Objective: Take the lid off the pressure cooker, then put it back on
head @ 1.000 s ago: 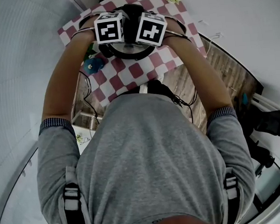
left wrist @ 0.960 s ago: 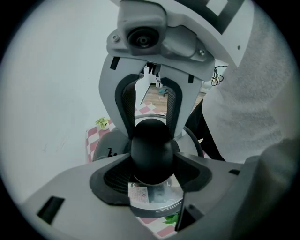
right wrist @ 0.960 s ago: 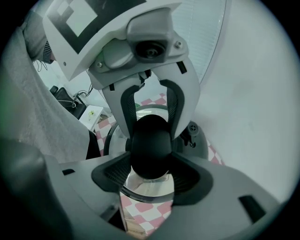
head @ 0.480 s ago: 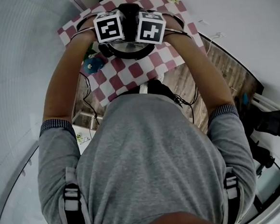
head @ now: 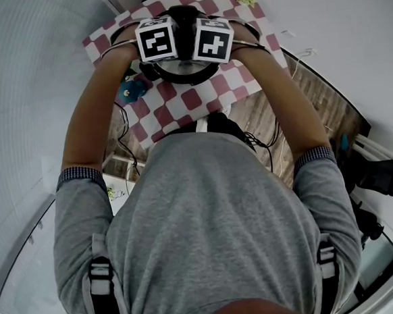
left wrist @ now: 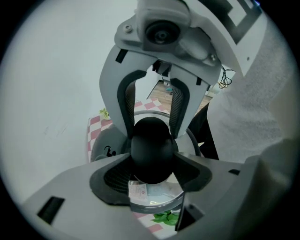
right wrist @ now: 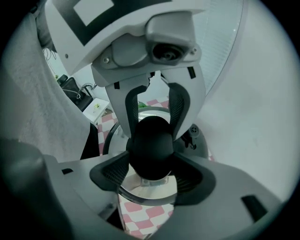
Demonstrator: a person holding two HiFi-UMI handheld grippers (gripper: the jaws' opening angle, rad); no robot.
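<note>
My right tongs [right wrist: 151,178] have just been easing wider yet are pressing the knob [right wrist: 150,143]; left tongs [left wrist: 151,180] are clamping it too, so I'm probably regripping.

Pressure cooker [head: 176,72] on checked cloth [head: 179,103], lid [left wrist: 157,197] with round black knob [left wrist: 151,150]

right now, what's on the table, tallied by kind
pressure cooker: 1
checkered cloth: 1
green leafy sprigs: 2
blue object: 1
total: 5
</note>
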